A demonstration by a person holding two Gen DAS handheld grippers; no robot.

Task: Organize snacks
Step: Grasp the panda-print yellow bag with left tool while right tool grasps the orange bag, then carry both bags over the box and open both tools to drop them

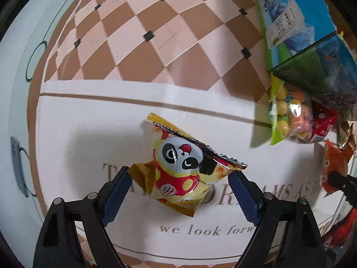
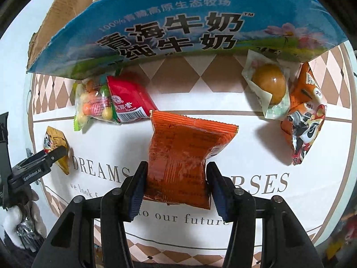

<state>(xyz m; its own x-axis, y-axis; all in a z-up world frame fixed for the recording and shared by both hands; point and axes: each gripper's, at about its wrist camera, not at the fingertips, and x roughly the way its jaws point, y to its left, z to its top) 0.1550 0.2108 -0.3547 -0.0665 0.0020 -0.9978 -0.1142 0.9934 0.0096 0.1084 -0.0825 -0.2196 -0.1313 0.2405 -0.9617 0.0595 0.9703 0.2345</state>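
Observation:
A yellow panda snack packet [image 1: 180, 167] lies on the white lettered tablecloth [image 1: 89, 145]. My left gripper [image 1: 180, 183] points down over it, open, with the packet between the jaws and the blue pads [image 1: 118, 192] at its two side edges. In the right wrist view that gripper [image 2: 55, 154] shows at the far left over the same packet [image 2: 55, 140]. My right gripper [image 2: 176, 185] is shut on an orange snack packet [image 2: 185, 147], whose lower half is pinched in between the pads. The orange packet [image 1: 334, 163] also shows at the left wrist view's right edge.
A blue milk carton box [image 2: 178, 22] stands at the back, with cardboard flaps. Against it lie a bag of coloured candy balls [image 2: 93, 105] and a red packet [image 2: 129, 98]. At the right are a sealed brown egg [image 2: 267, 84] and an orange panda packet [image 2: 305, 120].

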